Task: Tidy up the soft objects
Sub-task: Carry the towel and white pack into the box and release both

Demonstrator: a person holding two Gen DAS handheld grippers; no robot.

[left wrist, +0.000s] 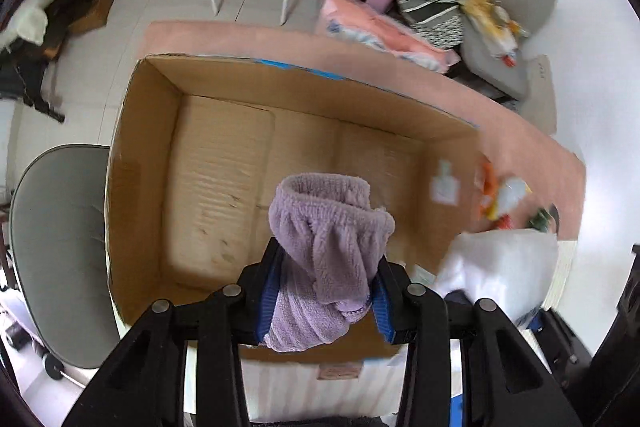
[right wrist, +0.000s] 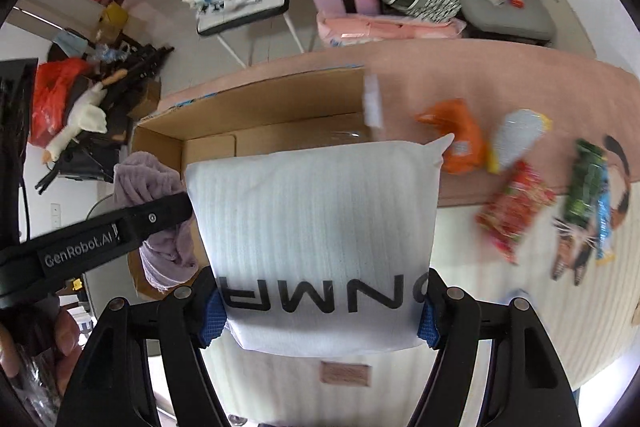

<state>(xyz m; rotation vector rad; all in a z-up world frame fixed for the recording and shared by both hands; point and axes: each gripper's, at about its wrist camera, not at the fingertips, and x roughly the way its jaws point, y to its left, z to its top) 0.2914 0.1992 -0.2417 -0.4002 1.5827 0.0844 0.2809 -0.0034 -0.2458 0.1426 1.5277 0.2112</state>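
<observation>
**Both grippers loaded above the cardboard box**

My left gripper (left wrist: 326,267) is clenched on a lilac fleece cloth (left wrist: 328,243). The cloth is bunched between the blue-padded fingers (left wrist: 267,299), with a rolled cuff rising above the tips and a tail hanging down below them. It hangs over the open cardboard box (left wrist: 224,163), near the box's front wall. From the right wrist view, the same cloth (right wrist: 154,187) shows at the left, draped on both sides of the left gripper's black finger (right wrist: 160,213), beside the box's left end (right wrist: 160,143).

My right gripper (right wrist: 322,311) is clamped on a white cushion (right wrist: 316,227). Its blue pads (right wrist: 212,315) press the cushion's lower corners from either side. Black lettering runs across the cushion's lower face, upside down in this view. The cushion blocks most of the box interior from this camera. In the left wrist view the cushion (left wrist: 500,267) appears as a white mass at the box's right front corner, blurred.

The box sits on a pink-topped table (right wrist: 480,79). To the right of the box, on the table, lie an orange packet (right wrist: 456,139), a pale blue and yellow packet (right wrist: 516,139), a red packet (right wrist: 516,207) and a green packet (right wrist: 588,187). All four are blurred; I cannot read their labels.

The box floor visible in the left wrist view is bare corrugated card
</observation>
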